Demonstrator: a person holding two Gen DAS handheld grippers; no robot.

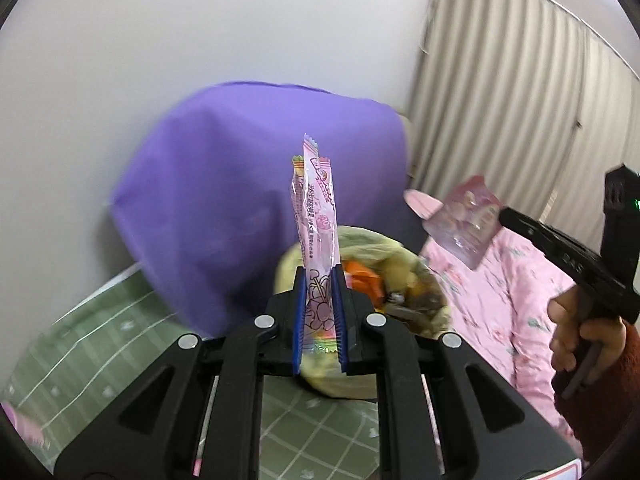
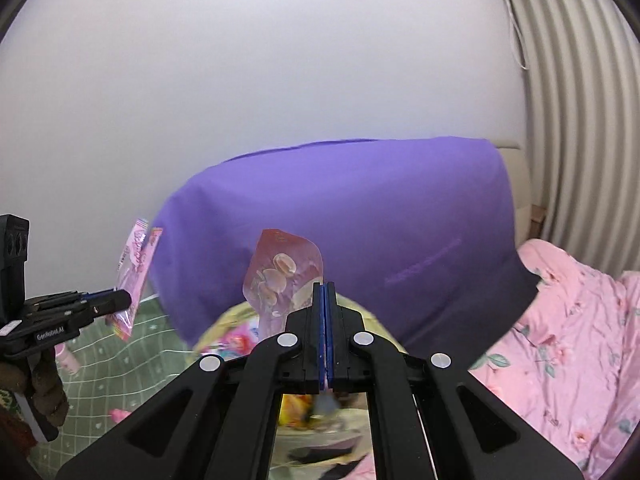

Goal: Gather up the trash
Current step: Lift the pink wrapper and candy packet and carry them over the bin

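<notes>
My left gripper (image 1: pixel 319 276) is shut on a long pink candy wrapper (image 1: pixel 316 208) that stands upright between the blue pads; it also shows in the right wrist view (image 2: pixel 134 276). My right gripper (image 2: pixel 325 286) is shut on a pink snack wrapper (image 2: pixel 280 276), which also shows in the left wrist view (image 1: pixel 466 220). A yellow trash bag (image 1: pixel 360 280) with several wrappers inside sits open just beyond and below both grippers; it also shows in the right wrist view (image 2: pixel 228 324).
A purple cloth (image 2: pixel 360 232) covers a bulky shape behind the bag. A green grid sheet (image 1: pixel 92 344) lies on the left and a pink floral quilt (image 2: pixel 568 344) on the right. Small pink items (image 2: pixel 68 360) lie on the green sheet.
</notes>
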